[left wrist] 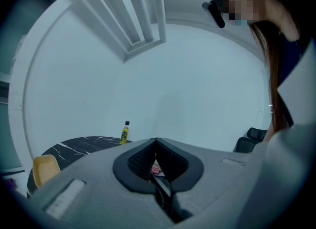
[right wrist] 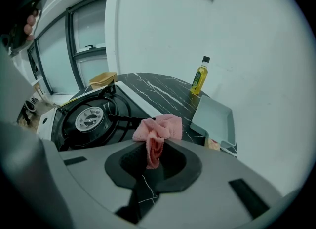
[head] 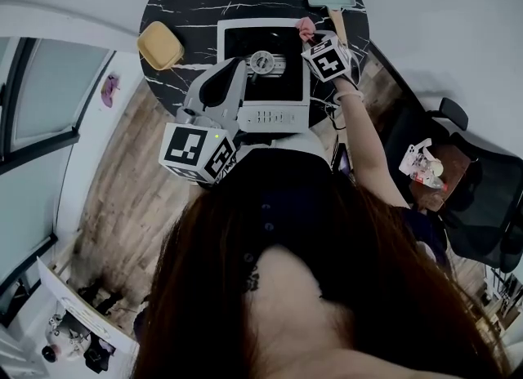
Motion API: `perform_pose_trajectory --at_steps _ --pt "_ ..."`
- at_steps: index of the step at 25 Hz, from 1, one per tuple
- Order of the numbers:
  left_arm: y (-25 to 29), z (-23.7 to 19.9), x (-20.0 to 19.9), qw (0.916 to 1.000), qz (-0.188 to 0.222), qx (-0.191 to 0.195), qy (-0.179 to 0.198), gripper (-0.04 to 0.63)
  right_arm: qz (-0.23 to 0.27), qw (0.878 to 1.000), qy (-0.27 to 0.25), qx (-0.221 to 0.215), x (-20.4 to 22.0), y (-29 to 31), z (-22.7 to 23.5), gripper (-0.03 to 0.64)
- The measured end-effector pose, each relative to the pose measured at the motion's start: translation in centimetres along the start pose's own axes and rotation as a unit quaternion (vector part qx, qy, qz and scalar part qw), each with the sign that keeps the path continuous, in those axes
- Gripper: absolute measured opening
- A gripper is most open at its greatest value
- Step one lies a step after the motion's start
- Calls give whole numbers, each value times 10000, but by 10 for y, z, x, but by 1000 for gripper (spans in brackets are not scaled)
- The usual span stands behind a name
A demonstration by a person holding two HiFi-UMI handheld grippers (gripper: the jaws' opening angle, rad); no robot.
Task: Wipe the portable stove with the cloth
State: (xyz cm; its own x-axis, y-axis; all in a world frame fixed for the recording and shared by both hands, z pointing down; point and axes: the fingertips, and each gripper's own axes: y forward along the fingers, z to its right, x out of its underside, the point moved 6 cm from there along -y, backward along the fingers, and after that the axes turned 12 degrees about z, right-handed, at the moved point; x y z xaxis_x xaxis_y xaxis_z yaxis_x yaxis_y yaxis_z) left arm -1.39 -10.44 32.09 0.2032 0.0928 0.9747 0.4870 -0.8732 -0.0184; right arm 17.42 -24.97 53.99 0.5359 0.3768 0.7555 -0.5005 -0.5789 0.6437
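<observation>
Right gripper (right wrist: 154, 148) pinches my cloth (right wrist: 160, 127) by the stove (right wrist: 91, 118) edge; my left gripper (left wrist: 156, 146) has its jaws together, empty.

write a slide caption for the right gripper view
Right claw shut on a pink cloth beside the portable stove, with a yellow bottle and pale tray on the marble table.

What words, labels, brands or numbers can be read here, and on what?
No text can be read.
yellow bottle label: too small to read.
portable stove front panel markings: blurred, unreadable.
burner cap markings: too small to read.
</observation>
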Motion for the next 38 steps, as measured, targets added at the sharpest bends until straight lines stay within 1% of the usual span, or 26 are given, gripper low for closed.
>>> perform_pose_trajectory --at_steps 16,38 --pt "-20 2 -1 9999 51 137 -61 12 -207 9997 -17 106 10 -13 -19 51" --pt "-42 3 -1 9994 74 283 -178 12 -359 9991 -62 237 23 -32 -46 51"
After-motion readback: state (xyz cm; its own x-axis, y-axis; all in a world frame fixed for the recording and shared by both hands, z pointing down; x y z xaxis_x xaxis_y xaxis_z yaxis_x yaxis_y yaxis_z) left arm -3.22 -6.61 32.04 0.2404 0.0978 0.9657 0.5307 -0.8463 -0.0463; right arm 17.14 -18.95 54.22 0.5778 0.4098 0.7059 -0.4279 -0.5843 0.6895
